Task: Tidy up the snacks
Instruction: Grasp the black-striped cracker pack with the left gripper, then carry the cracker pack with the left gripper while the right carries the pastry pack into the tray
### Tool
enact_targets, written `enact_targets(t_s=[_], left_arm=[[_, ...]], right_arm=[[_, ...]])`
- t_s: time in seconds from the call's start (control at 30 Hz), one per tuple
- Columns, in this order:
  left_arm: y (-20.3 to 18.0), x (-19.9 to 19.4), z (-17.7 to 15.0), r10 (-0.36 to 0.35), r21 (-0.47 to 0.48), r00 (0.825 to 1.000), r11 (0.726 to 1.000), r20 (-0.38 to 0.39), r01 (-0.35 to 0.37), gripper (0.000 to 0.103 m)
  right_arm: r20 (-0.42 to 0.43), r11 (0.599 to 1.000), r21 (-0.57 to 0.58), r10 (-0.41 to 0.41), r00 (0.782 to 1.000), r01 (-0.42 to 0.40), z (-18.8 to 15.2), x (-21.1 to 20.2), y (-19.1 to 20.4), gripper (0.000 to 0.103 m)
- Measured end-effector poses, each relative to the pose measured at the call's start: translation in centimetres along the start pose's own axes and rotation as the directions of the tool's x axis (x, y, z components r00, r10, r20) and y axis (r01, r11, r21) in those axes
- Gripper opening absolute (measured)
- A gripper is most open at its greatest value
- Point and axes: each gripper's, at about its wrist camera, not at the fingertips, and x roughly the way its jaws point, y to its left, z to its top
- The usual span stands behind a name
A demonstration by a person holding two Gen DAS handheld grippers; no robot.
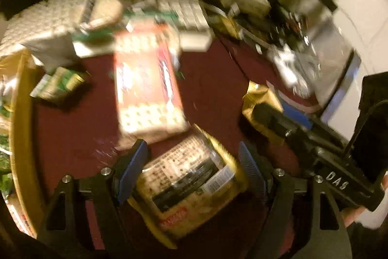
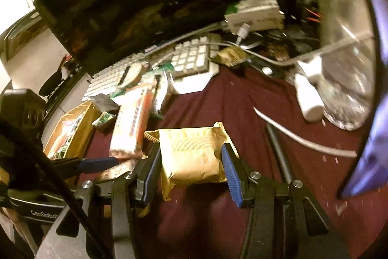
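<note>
Counter (image 2: 218, 98) draped in dark maroon cloth, creased in places. Lying on it:

- pale keyboard (image 2: 191, 60) at the far edge, a round tin (image 2: 133, 73) and a green-trimmed packet resting across its keys
- long red-and-white snack packet (image 1: 148, 84), flat, its far end near the keyboard
- small green packet (image 1: 60, 84) just left of it
- open brown cardboard box (image 2: 70, 128) at the left edge, wrappers inside
- yellow-edged packet with a clear window (image 1: 186, 183), nearest in the left wrist view
- white cylinder (image 2: 308, 96) on its side, beside a clear plastic container (image 2: 346, 89)
- grey cable (image 2: 303, 137) curving across the cloth
- dark rod (image 2: 278, 152)

Crumbs scattered at right.
</note>
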Motion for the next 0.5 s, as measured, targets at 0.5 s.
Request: enact_targets(t_s=[0.5], left_arm=[[-2.5, -2.2, -5.0, 0.147, -0.021, 0.988, 0.989, 0.046, -0.146, 0.062]], right_arm=[[0.008, 0.999, -0.05, -0.001, 1.0, 0.001, -1.6, -0.8, 0.7, 0.049]])
